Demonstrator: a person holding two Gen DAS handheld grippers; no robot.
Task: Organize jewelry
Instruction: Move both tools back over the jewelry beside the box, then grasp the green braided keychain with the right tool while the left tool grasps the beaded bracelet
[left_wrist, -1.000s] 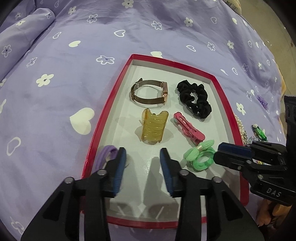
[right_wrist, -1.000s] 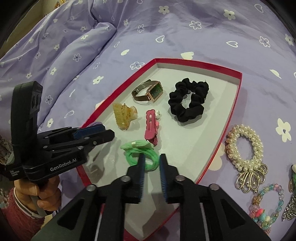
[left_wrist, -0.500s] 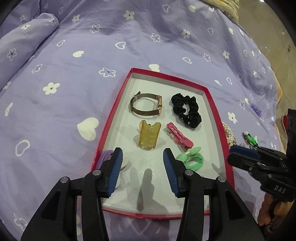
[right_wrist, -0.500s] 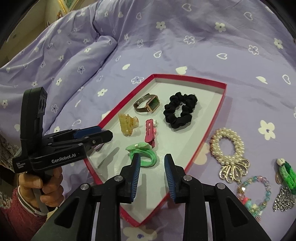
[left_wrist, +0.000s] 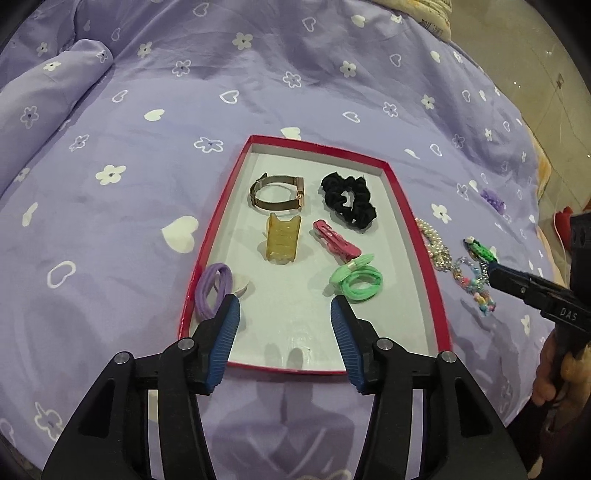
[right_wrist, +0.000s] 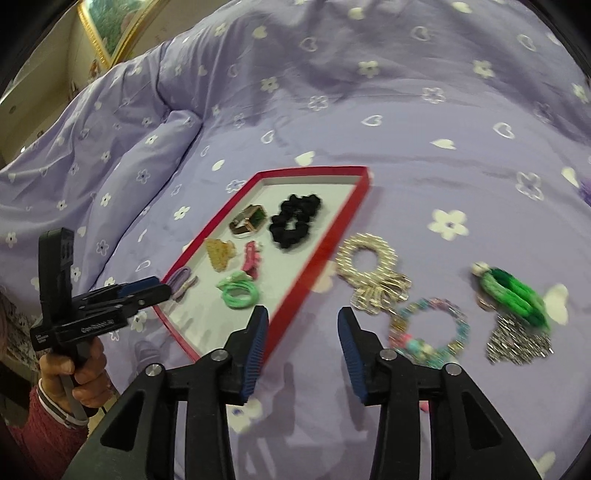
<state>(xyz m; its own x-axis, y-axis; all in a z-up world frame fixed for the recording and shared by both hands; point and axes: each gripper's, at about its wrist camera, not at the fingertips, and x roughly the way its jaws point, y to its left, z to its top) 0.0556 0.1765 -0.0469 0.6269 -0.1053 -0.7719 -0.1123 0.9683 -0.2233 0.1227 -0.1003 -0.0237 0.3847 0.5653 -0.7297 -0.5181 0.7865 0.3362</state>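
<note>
A red-rimmed tray (left_wrist: 424, 229) (right_wrist: 325, 243) lies on the purple bedspread. It holds a watch (left_wrist: 279, 194), black scrunchie (left_wrist: 349, 201), amber claw clip (left_wrist: 282, 240), pink clip (left_wrist: 336, 242), green hair ties (left_wrist: 360, 282) and purple hair ties (left_wrist: 212, 290). My left gripper (left_wrist: 284, 314) is open and empty above the tray's near end. My right gripper (right_wrist: 301, 321) is open and empty over the bedspread right of the tray. Beside it lie a pearl bracelet (right_wrist: 369, 262), a beaded bracelet (right_wrist: 430, 332) and a green tassel piece (right_wrist: 511, 295).
A small purple item (left_wrist: 493, 197) lies on the bedspread far right. A folded ridge of duvet (right_wrist: 122, 158) rises left of the tray. The bed edge and floor (left_wrist: 554, 74) are at the far right. A framed picture (right_wrist: 110, 26) hangs on the wall.
Both grippers pulled back and up from the tray. The right gripper opened wide, released the green hair ties in the tray and swung right toward the loose bracelets.
</note>
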